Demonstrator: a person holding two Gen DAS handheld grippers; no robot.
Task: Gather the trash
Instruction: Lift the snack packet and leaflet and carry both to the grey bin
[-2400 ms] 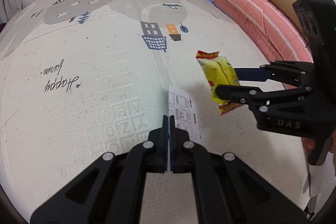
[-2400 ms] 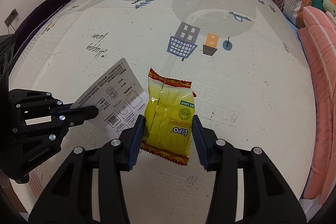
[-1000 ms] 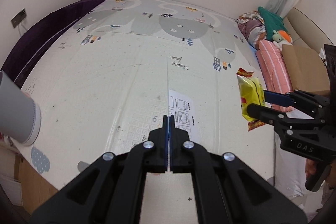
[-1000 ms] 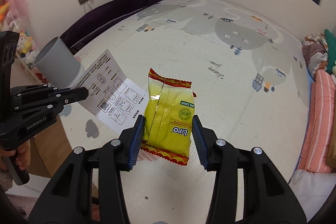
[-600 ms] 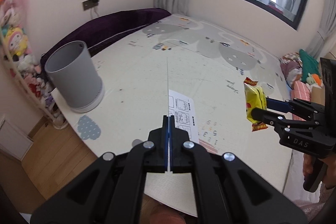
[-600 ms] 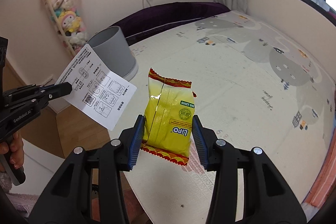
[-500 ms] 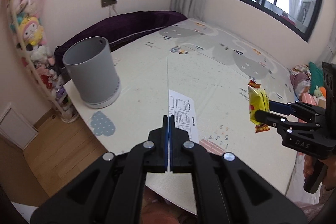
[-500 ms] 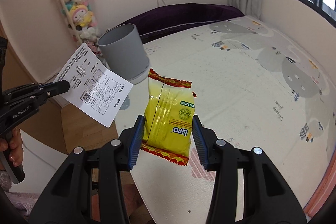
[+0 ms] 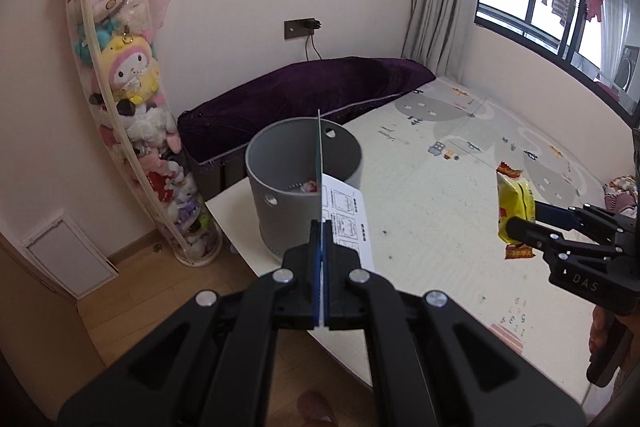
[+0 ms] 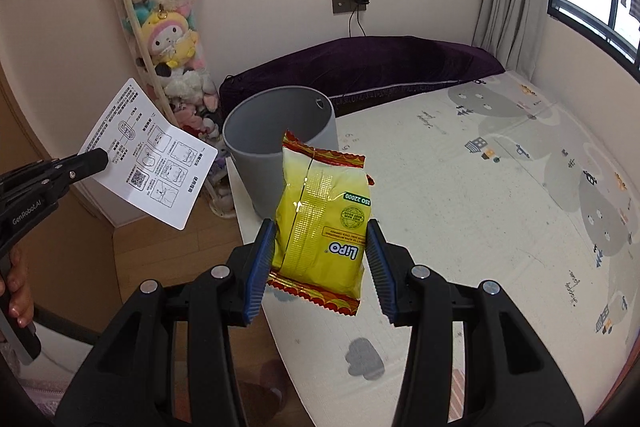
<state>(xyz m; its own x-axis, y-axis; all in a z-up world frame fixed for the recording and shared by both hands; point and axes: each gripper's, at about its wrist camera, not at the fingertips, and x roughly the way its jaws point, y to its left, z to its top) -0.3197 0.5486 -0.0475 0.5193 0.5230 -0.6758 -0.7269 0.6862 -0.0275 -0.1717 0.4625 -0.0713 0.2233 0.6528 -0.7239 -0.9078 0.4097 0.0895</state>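
Observation:
My left gripper (image 9: 321,239) is shut on a white printed leaflet (image 9: 347,219), held edge-on in front of the grey trash bin (image 9: 276,175); the leaflet shows flat in the right wrist view (image 10: 148,155). My right gripper (image 10: 320,259) is shut on a yellow Lipo snack packet (image 10: 324,223), held in the air in front of the bin (image 10: 276,131). The packet also shows at the right of the left wrist view (image 9: 514,207). Some trash lies inside the bin.
The bin stands at the corner of a raised platform covered by a patterned play mat (image 10: 500,187). A purple cushion (image 9: 304,95) lies behind it. A tall net of plush toys (image 9: 128,87) hangs at the left. Wooden floor (image 9: 136,291) lies below.
Both grippers have swung left and risen from over the mat to face the bin, which now stands close ahead. Leaflet and packet stay gripped.

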